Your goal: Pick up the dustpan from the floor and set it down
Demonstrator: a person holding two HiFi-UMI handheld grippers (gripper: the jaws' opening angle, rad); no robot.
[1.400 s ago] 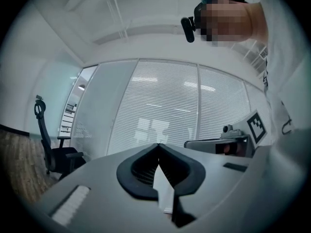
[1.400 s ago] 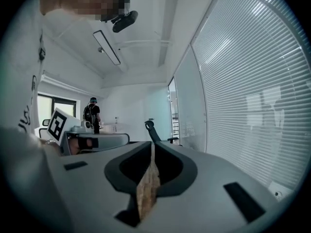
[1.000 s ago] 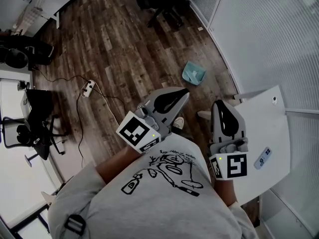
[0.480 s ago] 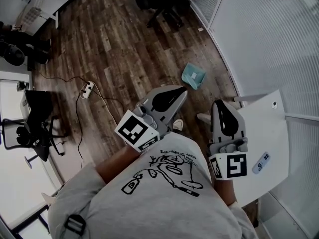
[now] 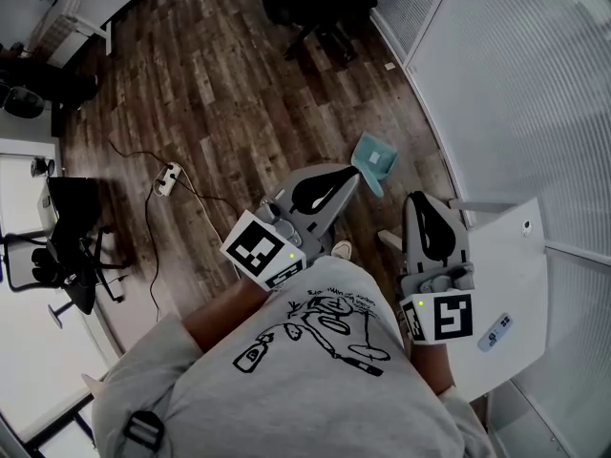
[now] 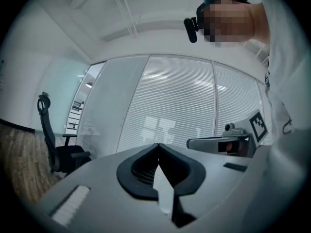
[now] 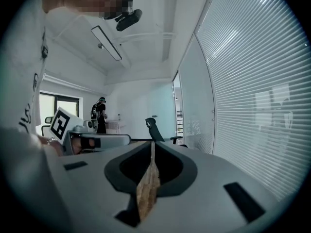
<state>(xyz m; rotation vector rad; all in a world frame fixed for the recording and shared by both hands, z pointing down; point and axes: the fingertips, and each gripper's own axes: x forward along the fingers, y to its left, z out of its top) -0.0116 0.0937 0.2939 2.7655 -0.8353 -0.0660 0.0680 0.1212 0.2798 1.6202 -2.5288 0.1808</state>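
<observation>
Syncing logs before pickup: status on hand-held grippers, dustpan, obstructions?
Left hand-held gripper shut, empty; right hand-held gripper same. Dustpan on floor ahead, untouched. Table close at right; power strip off left.

The person has walked forward over the wooden floor, carrying both tongs along. The teal dustpan (image 5: 374,158), a second ago well ahead of the left tongs (image 5: 351,177), now lies just beyond their tip and looks almost touching it in the head view. The white table (image 5: 511,256) has slid back alongside the right tongs (image 5: 420,203), and the small remote (image 5: 497,331) on it sits a little further back beside their marker cube. The black office chair (image 5: 320,8) ahead has drawn nearer.
</observation>
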